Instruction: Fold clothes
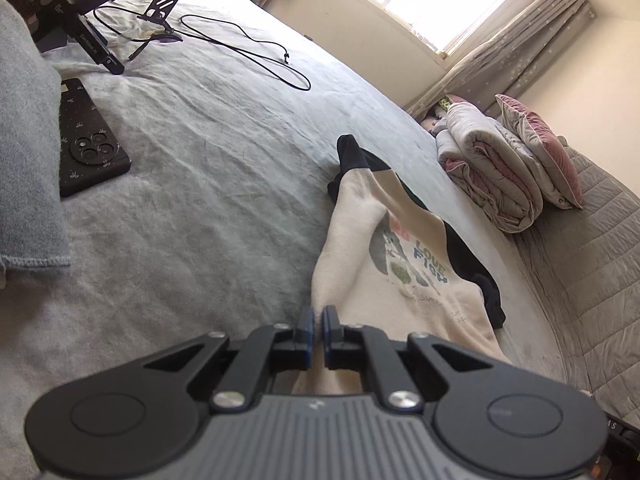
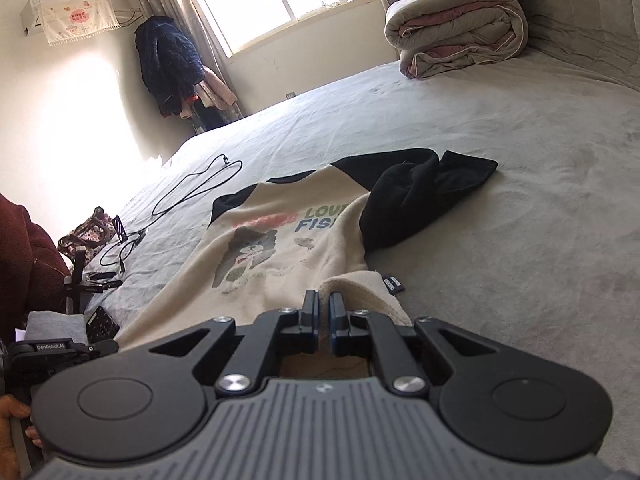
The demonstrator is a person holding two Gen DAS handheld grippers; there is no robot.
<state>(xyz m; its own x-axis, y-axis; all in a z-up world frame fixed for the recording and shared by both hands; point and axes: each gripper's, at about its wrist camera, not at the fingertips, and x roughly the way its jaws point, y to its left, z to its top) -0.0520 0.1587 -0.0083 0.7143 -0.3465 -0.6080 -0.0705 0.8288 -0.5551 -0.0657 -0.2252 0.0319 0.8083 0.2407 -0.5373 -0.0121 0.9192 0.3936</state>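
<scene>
Pinching the cream sweatshirt hem, left claw and right claw stay clear of phone and cable

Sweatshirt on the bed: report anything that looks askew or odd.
The cream sweatshirt lies crooked. Its black sleeve is bunched and flopped across the chest, partly covering the printed lettering, and the hem is rucked up at the right claw.

Bare bedsheet right of sweatshirt
</scene>
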